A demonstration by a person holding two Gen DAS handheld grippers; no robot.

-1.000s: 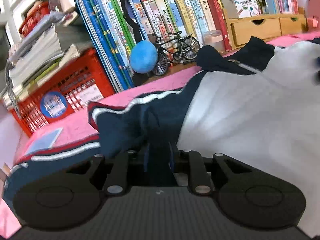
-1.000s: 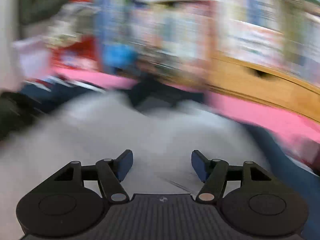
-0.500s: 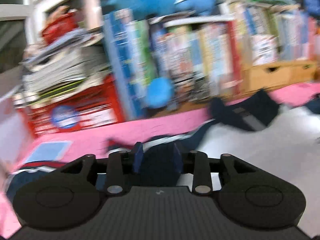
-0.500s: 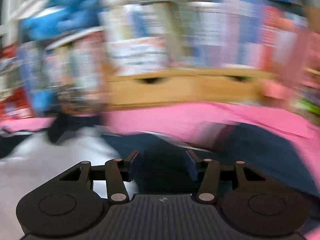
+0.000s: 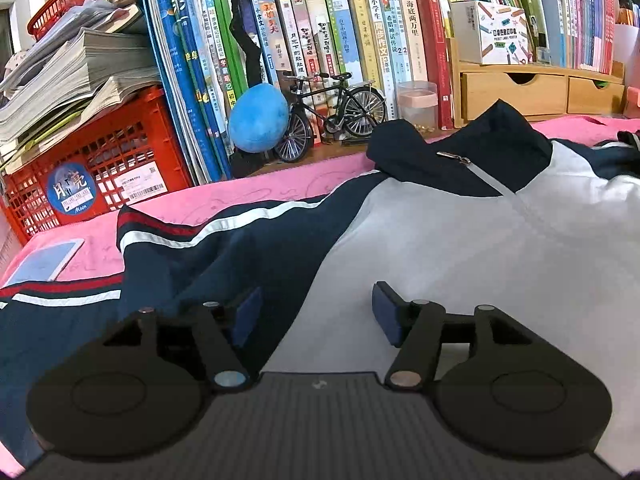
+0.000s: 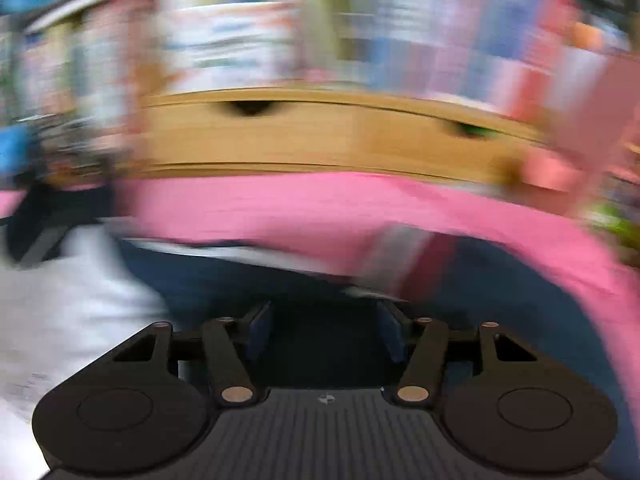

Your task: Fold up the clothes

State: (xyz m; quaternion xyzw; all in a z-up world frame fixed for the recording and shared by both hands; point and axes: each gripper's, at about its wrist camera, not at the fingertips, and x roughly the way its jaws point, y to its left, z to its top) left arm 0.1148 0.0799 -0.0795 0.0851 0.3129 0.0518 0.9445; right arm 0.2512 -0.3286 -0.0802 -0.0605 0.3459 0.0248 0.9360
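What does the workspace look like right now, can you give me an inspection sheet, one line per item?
Surface: pink cloth, mostly under the garment.
Job's things: jacket, navy and white, spread flat with collar toward the books; left sleeve doubled onto the body.
Clutter: phone at left edge; toy bicycle, blue plush, plastic jar along the back.
Grippers: left tongs open over the jacket, holding nothing; right tongs parted over navy fabric, view blurred, grasp unclear.
Cables: nothing seen.
Surroundings: books, red crate under stacked papers, wooden drawers.
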